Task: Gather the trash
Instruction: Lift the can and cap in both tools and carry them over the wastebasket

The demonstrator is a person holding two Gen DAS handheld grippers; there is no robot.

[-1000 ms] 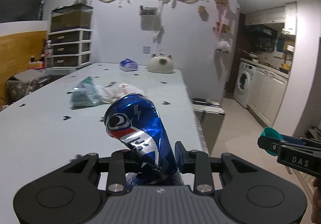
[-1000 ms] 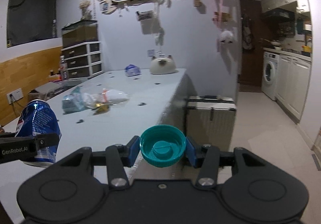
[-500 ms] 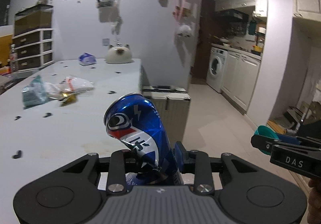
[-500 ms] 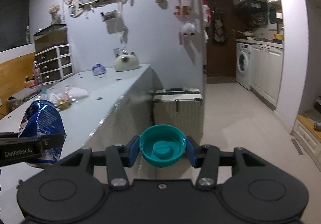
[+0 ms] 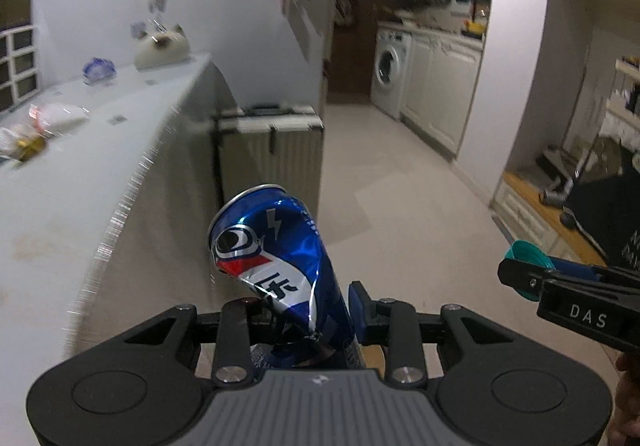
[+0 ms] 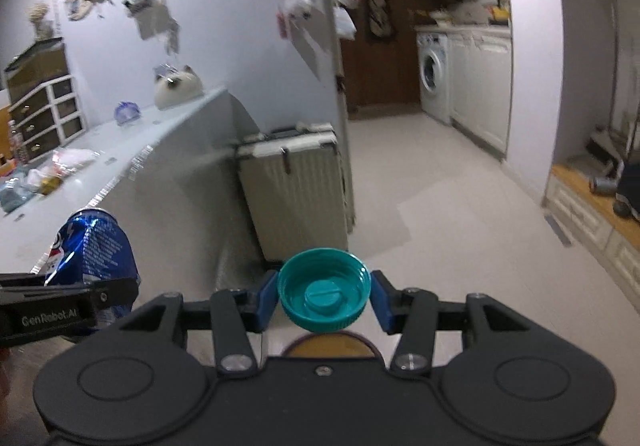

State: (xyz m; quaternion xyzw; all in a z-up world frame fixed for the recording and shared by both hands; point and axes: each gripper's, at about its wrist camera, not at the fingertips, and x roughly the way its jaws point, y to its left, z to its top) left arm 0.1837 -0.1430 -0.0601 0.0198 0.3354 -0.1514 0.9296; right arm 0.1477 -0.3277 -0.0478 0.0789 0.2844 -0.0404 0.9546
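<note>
A crushed blue drink can (image 5: 272, 258) stands upright between the jaws of my left gripper (image 5: 304, 306), which is shut on its dented lower part. A teal plastic bottle cap (image 6: 324, 294), hollow side facing the camera, sits pinched between the blue pads of my right gripper (image 6: 324, 298). In the right wrist view the can (image 6: 94, 246) and the left gripper (image 6: 60, 306) show at the lower left. The left wrist view catches the right gripper (image 5: 560, 286) with the cap (image 5: 526, 258) at the right. Both grippers hang over the floor, past the table's edge.
The long white table (image 5: 80, 186) runs along the left, with wrappers and loose trash (image 6: 44, 174) on it. A ribbed suitcase (image 6: 296, 198) stands against its end. A round brownish rim (image 6: 330, 346) shows just under the cap. The pale floor (image 6: 440, 206) leads to a washing machine (image 6: 432, 74).
Both grippers have swung right, away from the tabletop, and dipped toward the floor. The can and the cap stay gripped as before.
</note>
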